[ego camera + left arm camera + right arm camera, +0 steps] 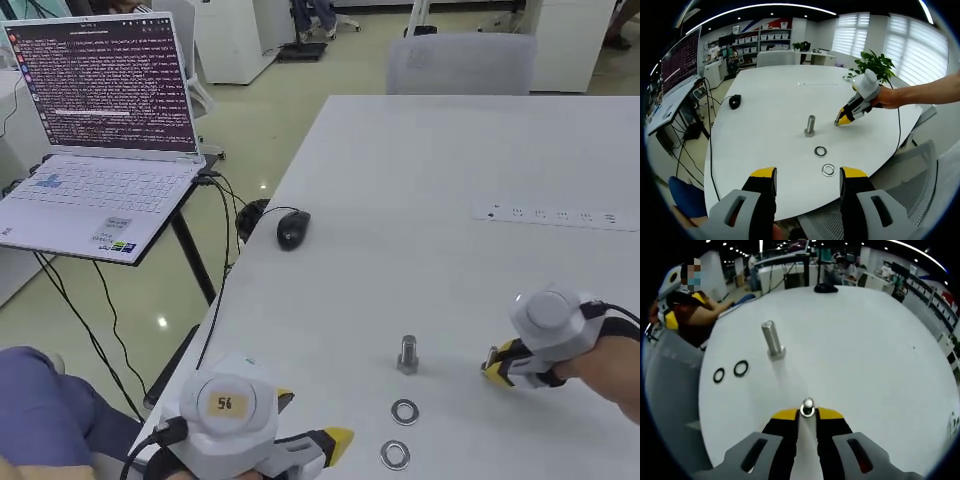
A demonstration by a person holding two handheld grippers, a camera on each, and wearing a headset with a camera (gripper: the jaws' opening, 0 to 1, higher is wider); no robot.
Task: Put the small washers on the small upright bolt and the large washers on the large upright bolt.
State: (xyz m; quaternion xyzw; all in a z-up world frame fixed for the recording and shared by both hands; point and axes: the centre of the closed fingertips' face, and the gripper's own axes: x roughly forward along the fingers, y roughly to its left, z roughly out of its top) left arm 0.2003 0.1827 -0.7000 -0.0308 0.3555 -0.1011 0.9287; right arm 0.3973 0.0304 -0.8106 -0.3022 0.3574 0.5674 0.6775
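The table [450,200] is smooth and white, so little grip is to be expected under flat steel. The bolt [407,355] is stood upright ahead of the left gripper [809,173], whose jaws are spread wide and empty. It is also seen ahead and to the left of the right gripper [807,413]. Two washers [405,411] are laid flat between the left jaws and that bolt, near each other but apart. They are judged light, stiff, thin and slippery, so a pinch across the outer rim is advised. The right jaws are closed on a metal piece [807,404], probably the small bolt.
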